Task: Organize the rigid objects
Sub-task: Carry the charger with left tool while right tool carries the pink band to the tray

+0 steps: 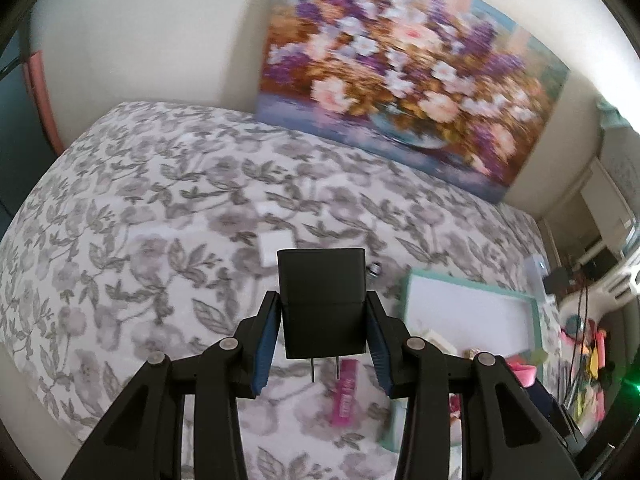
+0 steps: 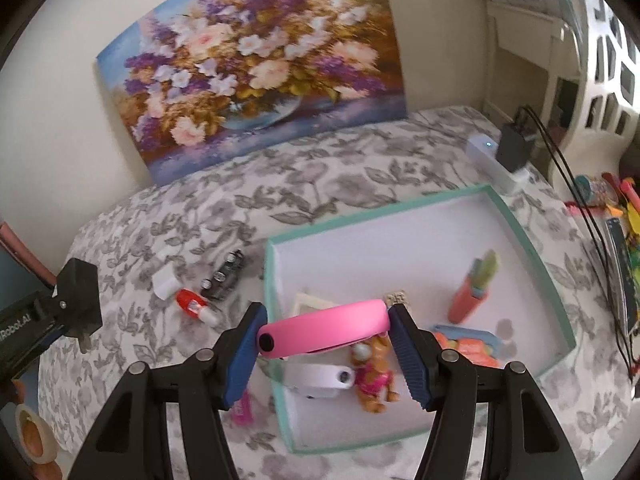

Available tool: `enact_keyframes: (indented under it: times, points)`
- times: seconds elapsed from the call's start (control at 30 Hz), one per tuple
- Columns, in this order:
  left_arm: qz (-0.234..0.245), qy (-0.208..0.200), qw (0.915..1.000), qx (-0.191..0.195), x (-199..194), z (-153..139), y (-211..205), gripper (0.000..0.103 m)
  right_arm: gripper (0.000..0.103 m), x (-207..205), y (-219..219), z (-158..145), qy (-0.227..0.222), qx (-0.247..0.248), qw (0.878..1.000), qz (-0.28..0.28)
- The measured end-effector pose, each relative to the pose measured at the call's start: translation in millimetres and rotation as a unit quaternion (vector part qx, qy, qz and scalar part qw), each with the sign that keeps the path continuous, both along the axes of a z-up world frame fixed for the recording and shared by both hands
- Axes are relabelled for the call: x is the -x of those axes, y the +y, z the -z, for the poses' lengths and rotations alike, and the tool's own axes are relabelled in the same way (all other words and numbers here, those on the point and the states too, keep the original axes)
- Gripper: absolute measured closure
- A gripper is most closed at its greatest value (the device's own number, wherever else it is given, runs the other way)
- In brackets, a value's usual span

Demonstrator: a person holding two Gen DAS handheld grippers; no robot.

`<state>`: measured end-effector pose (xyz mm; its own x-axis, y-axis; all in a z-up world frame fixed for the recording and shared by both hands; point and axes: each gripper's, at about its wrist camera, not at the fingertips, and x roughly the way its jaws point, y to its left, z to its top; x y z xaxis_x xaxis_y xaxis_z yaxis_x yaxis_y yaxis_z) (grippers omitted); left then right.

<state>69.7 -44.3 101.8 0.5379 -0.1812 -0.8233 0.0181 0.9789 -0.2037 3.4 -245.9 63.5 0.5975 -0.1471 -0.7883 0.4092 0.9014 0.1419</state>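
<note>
Pink case (image 2: pixel 326 330) spans the right gripper (image 2: pixel 326 340), jaws clamped endwise, above the box (image 2: pixel 532 248) rim — likely for dropping in; left gripper (image 1: pixel 322 316) pinches a charger (image 1: pixel 322 300), left of the box.

painting (image 1: pixel 408 76): blurred | pink bar (image 1: pixel 345 394): label unreadable | teal box (image 1: pixel 536 320): near part hidden behind fingers

Black charger (image 1: pixel 322 304), pink case (image 2: pixel 326 332) — teal-rimmed white box (image 2: pixel 532 248).
</note>
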Motion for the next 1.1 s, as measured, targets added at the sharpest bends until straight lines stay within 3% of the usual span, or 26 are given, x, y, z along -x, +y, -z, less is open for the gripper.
enact_keyframes:
  times: [0.43,0.7,1.1]
  points:
    - [0.059,0.031,0.9976,-0.015,10,20,-71,0.060,0.037,11,-51,30,0.040,-0.037,0.998,0.024]
    - [0.103,0.049,0.9933,-0.015,16,37,-111,0.060,0.037,26,-89,47,0.071,-0.053,0.993,0.076]
    - [0.155,0.070,0.9847,-0.038,23,64,-166,0.060,0.037,46,-135,53,0.072,-0.049,0.986,0.139]
